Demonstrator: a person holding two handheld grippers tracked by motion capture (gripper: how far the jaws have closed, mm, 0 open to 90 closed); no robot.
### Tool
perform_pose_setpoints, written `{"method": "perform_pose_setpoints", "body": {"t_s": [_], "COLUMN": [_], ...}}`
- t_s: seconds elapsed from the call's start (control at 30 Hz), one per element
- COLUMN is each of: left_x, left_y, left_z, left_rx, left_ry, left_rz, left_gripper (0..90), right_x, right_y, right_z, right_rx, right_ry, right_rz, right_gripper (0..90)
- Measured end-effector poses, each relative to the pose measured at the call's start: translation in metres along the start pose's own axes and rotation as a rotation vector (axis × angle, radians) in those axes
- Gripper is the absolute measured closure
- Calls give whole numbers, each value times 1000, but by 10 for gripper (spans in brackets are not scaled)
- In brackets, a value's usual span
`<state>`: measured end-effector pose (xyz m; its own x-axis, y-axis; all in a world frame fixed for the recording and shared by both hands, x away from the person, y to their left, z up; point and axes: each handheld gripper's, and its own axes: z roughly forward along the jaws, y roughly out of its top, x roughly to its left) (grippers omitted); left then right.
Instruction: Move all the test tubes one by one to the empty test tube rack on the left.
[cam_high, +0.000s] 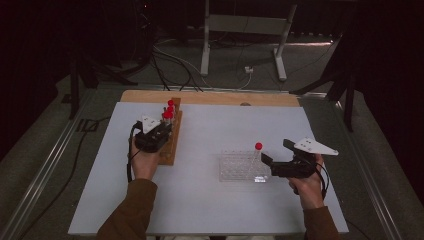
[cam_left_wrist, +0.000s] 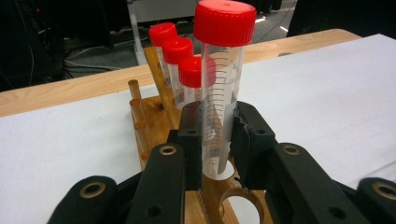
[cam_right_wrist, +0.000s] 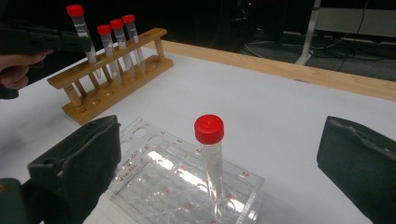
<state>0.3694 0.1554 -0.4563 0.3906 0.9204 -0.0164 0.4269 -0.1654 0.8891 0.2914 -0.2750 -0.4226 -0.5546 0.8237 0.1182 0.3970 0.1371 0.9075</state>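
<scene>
Over the wooden rack (cam_left_wrist: 154, 122) at the counter's (cam_high: 210, 200) left side, the left tool (cam_left_wrist: 217, 140) pinches a red-capped tube (cam_left_wrist: 223, 88) that could snag a hole's rim and tilt, while the right tool (cam_right_wrist: 219, 163) waits spread by the clear rack (cam_right_wrist: 154, 186).

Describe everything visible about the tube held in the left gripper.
The tube is a clear plastic cylinder with printed graduation marks and a red screw cap on top. It looks empty and stands upright. The left gripper is shut on its lower body, one black jaw on each side. Its bottom end sits at a hole of the wooden rack, in line with three more red-capped tubes standing behind it. In the right gripper view it stands taller than those three, at the near end of their row.
</scene>
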Motion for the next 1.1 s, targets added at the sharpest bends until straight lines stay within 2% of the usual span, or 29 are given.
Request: {"method": "perform_pose_setpoints", "body": {"t_s": [0.43,1.1], "left_x": [1,2], "left_y": [-9,-12], "left_z": [5,2], "left_rx": [46,38], "left_ry": [-13,-14], "left_rz": [-26,-40], "left_gripper": [752,720], "right_x": [1,1], "right_y": [-1,-1], "right_z": [1,1], "right_rx": [2,-1], "right_ry": [7,10], "right_rz": [-1,0], "right_gripper": [0,0]}}
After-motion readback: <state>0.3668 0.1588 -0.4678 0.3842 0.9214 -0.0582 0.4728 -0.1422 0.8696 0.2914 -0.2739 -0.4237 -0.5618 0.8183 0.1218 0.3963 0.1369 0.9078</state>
